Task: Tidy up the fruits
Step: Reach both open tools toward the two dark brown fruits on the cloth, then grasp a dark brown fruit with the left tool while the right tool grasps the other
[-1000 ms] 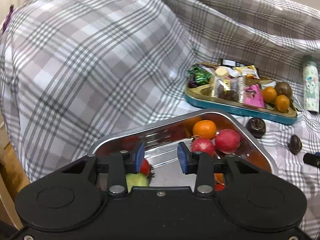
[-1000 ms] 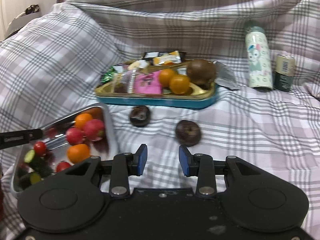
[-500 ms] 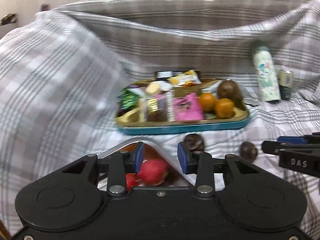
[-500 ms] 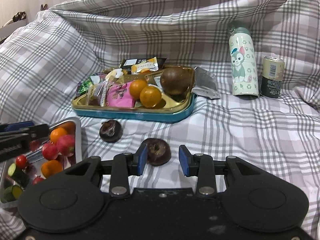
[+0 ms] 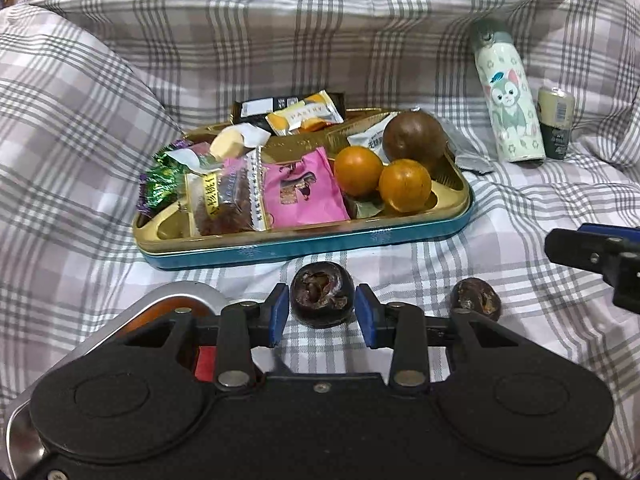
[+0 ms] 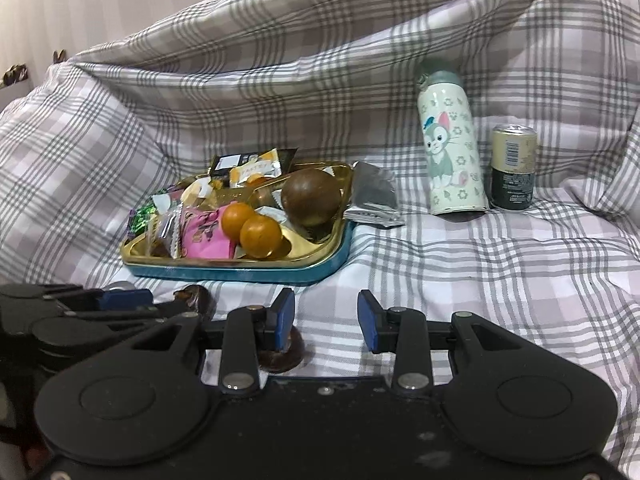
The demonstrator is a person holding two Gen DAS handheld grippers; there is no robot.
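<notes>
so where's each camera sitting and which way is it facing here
Left wrist: on the left gripper, angled down across the plaid bedding at the snack tray; a dark fruit lies between its blue pads, and the right gripper's tip shows at right.
Right wrist: on the right gripper, aimed from further right at the same tray, cat-print bottle and can; the left gripper shows at left.
Both share the tray, two oranges, bottle, can.

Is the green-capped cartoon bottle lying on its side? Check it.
No, the cartoon bottle stands upright on the plaid sheet beside the can.
</notes>
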